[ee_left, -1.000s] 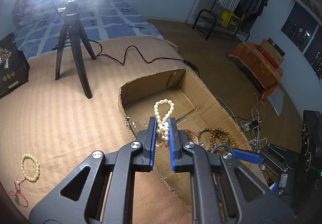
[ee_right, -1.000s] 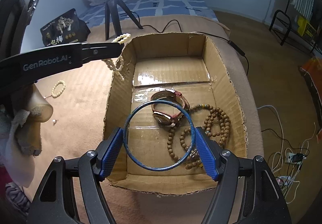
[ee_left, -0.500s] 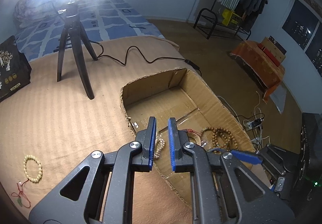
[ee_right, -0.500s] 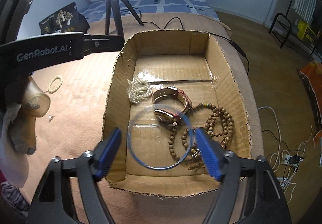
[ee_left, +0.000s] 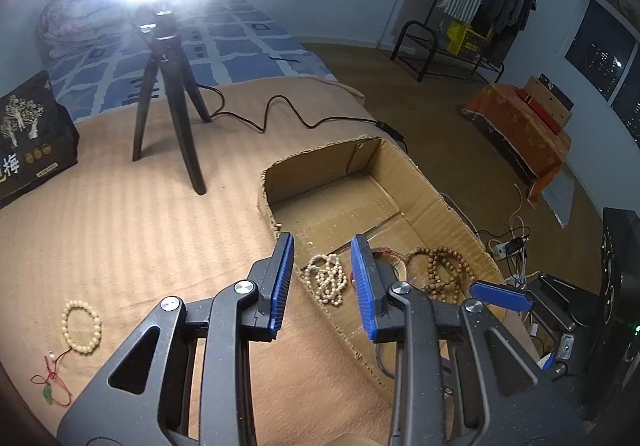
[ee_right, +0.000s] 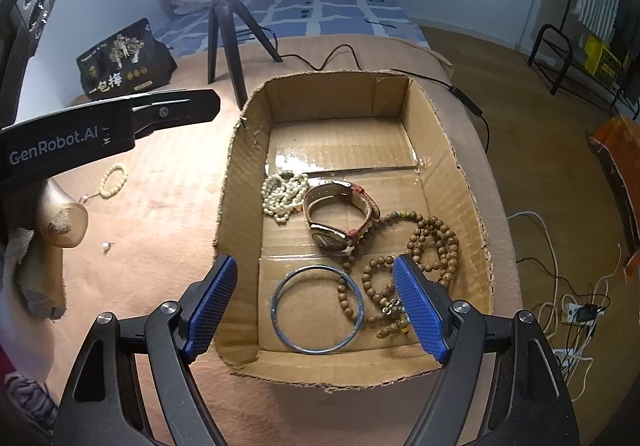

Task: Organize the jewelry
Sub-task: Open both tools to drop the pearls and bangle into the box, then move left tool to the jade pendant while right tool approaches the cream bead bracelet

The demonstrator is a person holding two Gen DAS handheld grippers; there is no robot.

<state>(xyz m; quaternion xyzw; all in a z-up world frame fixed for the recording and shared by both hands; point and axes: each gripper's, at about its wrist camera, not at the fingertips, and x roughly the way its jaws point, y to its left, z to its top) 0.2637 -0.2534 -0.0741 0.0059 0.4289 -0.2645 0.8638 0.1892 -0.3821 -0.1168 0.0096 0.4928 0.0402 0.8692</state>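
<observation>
Left wrist: left gripper [ee_left: 322, 278] jaws have just been opening, now partly apart and empty; white bead necklace [ee_left: 325, 280] lies heaped in the cardboard box [ee_left: 424, 181] below them. Cream bracelet [ee_left: 81, 327] sits out on the tan blanket [ee_left: 140, 238].
Right wrist: right gripper [ee_right: 316, 304] wide open, empty, over the box's near end; blue bangle [ee_right: 318, 310] flat on box floor, beside watch [ee_right: 340, 215] and brown beads [ee_right: 432, 246]
</observation>
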